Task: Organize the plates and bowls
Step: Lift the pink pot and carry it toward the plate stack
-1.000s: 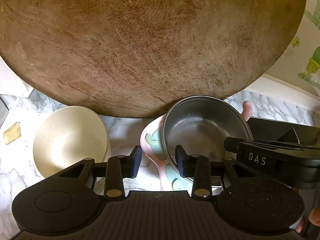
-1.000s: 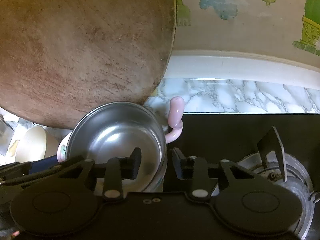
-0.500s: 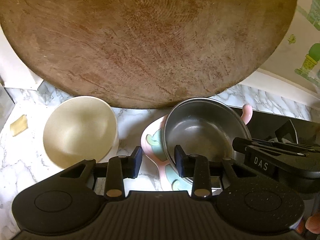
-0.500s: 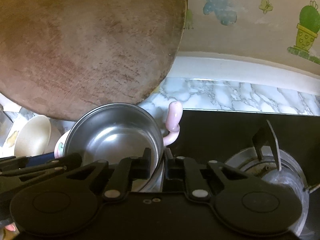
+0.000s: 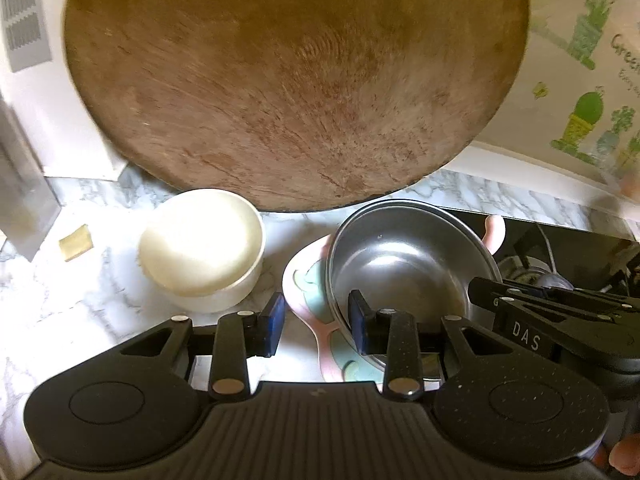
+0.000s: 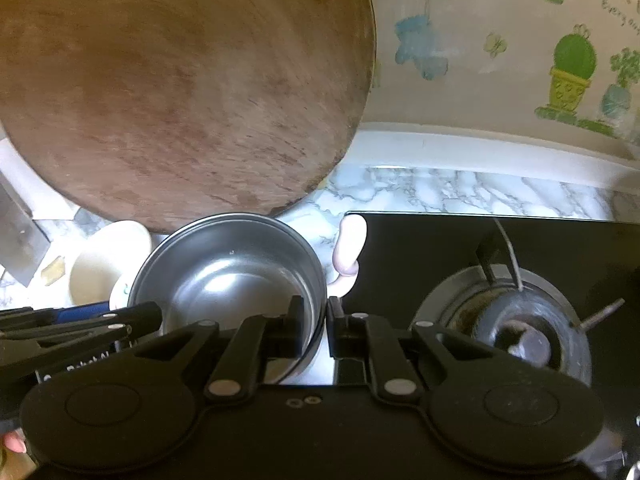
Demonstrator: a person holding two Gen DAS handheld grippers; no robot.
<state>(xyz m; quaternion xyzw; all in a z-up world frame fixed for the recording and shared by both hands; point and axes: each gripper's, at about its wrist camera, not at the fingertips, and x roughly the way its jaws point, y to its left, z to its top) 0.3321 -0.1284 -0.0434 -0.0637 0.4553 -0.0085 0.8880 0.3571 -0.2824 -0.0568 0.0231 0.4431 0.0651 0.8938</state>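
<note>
right gripper (image 6: 312,330) pinches metal bowl (image 6: 228,276) rim | left gripper (image 5: 316,328) fingers apart, around both rims | lift both hands level (slowly) off pink plate (image 5: 308,300)

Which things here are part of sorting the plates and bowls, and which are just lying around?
Part of the job:
- steel bowl, its rim pinched by the right gripper
- pink plate under it, between the left gripper pads
- cream bowl

Just lying about:
- round wooden board
- gas burner
- small yellow scrap on the counter
</note>
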